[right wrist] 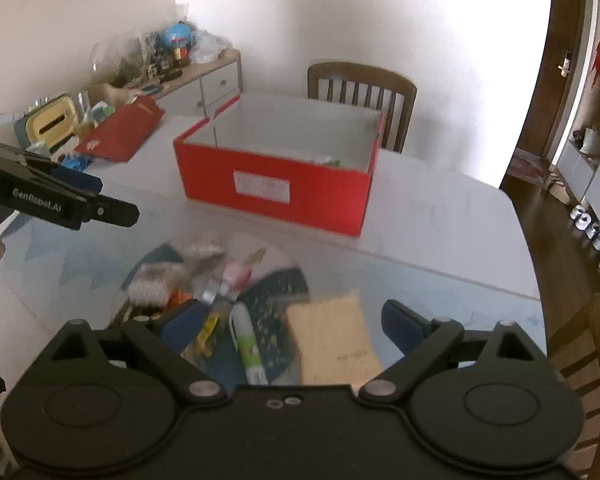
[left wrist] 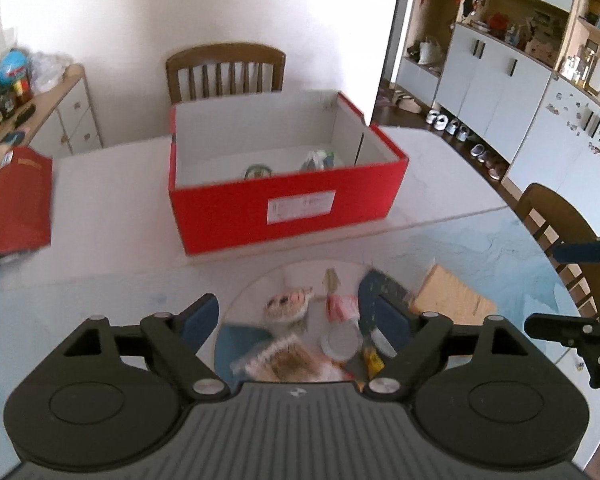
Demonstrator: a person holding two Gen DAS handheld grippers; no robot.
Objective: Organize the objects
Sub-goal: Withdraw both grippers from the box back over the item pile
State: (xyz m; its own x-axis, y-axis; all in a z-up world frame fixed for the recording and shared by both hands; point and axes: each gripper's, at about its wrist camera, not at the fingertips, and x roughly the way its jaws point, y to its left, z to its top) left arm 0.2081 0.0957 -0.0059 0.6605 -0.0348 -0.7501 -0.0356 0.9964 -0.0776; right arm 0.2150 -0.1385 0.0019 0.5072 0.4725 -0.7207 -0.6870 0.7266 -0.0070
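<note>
Both wrist views, tongs poised over the pile. The left tongs (left wrist: 296,320) and the right tongs (right wrist: 288,320) are spread wide with nothing pinched between their pads. They hang over a heap of small items (left wrist: 320,332) lying on the near part of the table (left wrist: 120,280): packets, a round lid-like disc (left wrist: 340,342), a white tube with green print (right wrist: 248,348) and a tan cardboard piece (right wrist: 334,336). The open red box (left wrist: 284,204), the likely destination, stands farther back on the table, well apart from the heap, with a few things already inside.

The step in hand appears to be choosing and taking the next item. It is best done by:
- picking one item that lies free at the edge of the heap;
- straddling it squarely before closing;
- working the two hands on separate items so the tongs do not collide.

The blur blocks finer identification.
</note>
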